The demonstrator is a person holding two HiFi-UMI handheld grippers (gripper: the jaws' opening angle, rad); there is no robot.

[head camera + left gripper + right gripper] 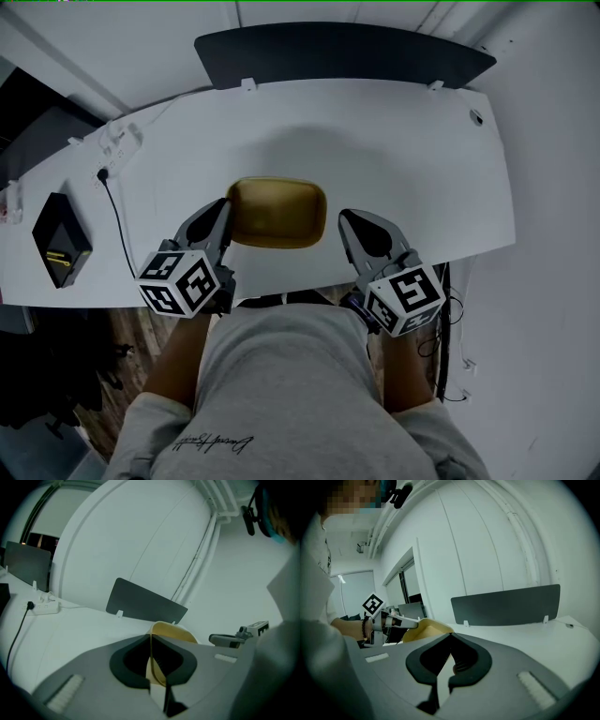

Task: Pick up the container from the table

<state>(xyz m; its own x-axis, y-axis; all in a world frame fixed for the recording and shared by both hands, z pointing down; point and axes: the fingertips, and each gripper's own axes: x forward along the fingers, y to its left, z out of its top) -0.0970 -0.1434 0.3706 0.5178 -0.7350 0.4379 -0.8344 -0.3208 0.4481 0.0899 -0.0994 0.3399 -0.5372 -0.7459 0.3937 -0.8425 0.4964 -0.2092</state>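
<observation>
We've got the left claw (223, 208) clamped on the thin left wall of the tan rounded plastic container (277, 213), so 1 claw carries it. Right claw (349, 223), jaws together and empty, has it just to its left, likely as backup. Shadow suggests it's clear of the white table (403, 141).

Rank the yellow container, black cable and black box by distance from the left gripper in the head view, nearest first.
1. The yellow container: its left rim is clamped in the jaws of the left gripper.
2. The black cable: on the table, to that gripper's left.
3. The black box: farther left, beyond the cable.
</observation>
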